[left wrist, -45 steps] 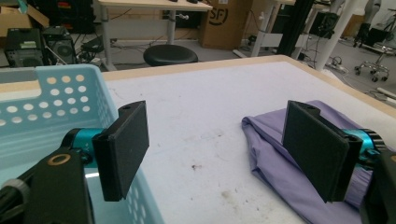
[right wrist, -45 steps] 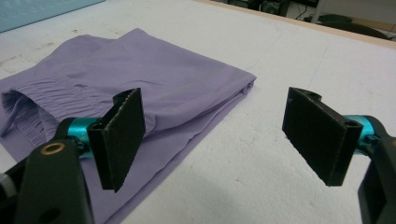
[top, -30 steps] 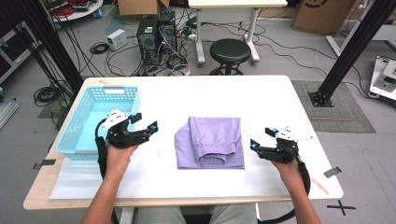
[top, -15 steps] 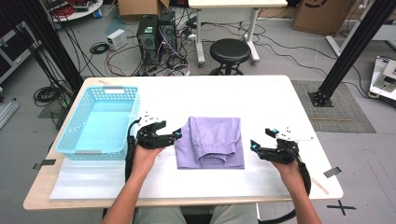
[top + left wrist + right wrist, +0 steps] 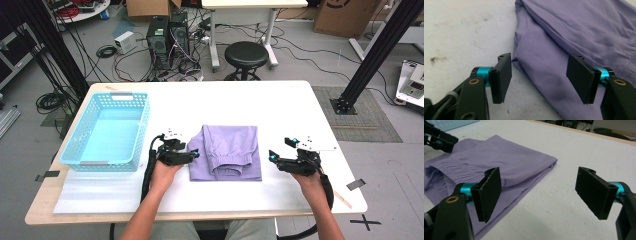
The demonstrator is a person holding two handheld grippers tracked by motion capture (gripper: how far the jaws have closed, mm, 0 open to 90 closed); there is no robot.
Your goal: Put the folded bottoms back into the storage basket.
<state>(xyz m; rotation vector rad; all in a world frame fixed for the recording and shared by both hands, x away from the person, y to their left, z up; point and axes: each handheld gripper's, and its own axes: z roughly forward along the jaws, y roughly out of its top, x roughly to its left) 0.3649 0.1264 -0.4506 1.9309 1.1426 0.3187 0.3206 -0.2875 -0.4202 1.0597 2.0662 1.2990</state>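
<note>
A folded pair of lilac cloth shorts [image 5: 226,159] lies flat near the middle of the white table [image 5: 280,110], a little toward the person's edge. The cloth is smooth and thin, folded into a rough rectangle, with a gathered elastic waistband that shows toward the near edge. Its long axis runs from the near edge to the far edge of the table, the waistband end nearest the person.

The left gripper [image 5: 192,155] sits at the shorts' left edge; its jaws have just been closing and stand fairly wide apart, straddling the folded edge in the left gripper view, one jaw over bare table and the other over cloth, with no pad pressing on it. The right gripper [image 5: 272,156] hovers just beside the shorts' right edge, its jaws wide apart over bare table and holding nothing.

A light blue plastic mesh basket [image 5: 106,132] stands near the table's left edge. The tabletop is scuffed white with a wooden rim. Beyond the far edge stand a black round stool [image 5: 246,54] and computer towers [image 5: 169,35] among cables on a grey floor.
</note>
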